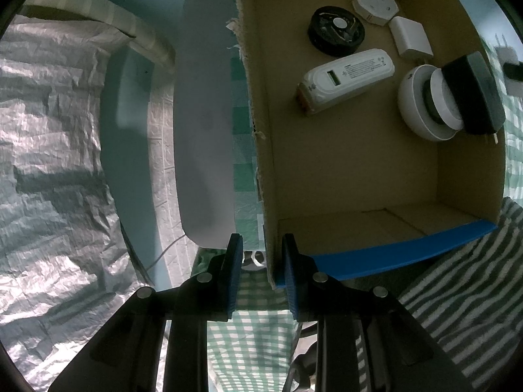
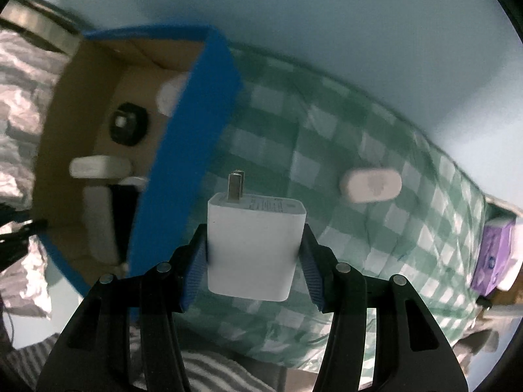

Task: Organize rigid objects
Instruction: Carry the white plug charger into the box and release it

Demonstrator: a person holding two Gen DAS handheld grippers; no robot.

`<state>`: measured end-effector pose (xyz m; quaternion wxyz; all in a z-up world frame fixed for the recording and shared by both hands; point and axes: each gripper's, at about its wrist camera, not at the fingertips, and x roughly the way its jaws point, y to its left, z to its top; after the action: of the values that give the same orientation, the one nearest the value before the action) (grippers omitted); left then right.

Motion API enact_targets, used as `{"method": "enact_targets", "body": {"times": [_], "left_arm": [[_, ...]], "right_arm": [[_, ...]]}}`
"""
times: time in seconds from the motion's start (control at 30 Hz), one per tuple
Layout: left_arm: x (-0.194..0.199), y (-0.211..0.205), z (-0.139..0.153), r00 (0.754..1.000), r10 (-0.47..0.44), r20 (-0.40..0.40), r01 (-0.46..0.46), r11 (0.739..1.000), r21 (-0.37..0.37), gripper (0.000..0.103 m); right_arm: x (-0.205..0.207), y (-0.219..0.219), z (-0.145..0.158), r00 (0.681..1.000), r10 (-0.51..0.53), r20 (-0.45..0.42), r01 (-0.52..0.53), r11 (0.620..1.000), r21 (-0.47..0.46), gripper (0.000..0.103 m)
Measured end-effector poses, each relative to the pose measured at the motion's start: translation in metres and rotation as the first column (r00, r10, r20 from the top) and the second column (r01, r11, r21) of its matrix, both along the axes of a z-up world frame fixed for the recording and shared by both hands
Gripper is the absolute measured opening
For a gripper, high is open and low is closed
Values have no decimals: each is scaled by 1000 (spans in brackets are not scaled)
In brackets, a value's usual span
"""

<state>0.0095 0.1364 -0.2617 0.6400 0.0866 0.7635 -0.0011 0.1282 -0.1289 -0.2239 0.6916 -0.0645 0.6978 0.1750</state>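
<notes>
- I take this for a room in a home, not a lab or shop.
- A green-and-white checked cloth (image 2: 376, 228) covers the soft, rumpled surface under me, like bedding or a household spread.
- A striped fabric (image 1: 464, 281) lies beside it.
- A torn cardboard box (image 1: 359, 170) holds small household electronics.
- Crinkled silvery sheeting (image 1: 59, 137) and a pale blue wall (image 2: 327, 16) surround it.
- A purple packet (image 2: 490, 258) sits at the edge.

The left wrist camera looks steeply down into the cardboard box (image 1: 359, 163), close, box at 1 o'clock. The right wrist camera looks straight down over the checked cloth (image 2: 327, 163), the same box at 9 o'clock.
</notes>
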Motion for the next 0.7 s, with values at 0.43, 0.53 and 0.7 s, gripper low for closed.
{"method": "enact_targets", "body": {"times": [0.43, 0.53, 0.7], "left_arm": [[0, 2, 0, 1000, 16, 1, -16, 1000, -3, 24], [0, 2, -1, 1000, 18, 1, -18, 1000, -3, 24], [-1, 3, -1, 1000, 23, 2, -23, 1000, -2, 24]], "right_arm": [[12, 59, 31, 985, 159, 59, -163, 985, 57, 53], [12, 75, 27, 980, 193, 52, -196, 979, 59, 53], [9, 96, 21, 971, 236, 42, -238, 970, 58, 53]]}}
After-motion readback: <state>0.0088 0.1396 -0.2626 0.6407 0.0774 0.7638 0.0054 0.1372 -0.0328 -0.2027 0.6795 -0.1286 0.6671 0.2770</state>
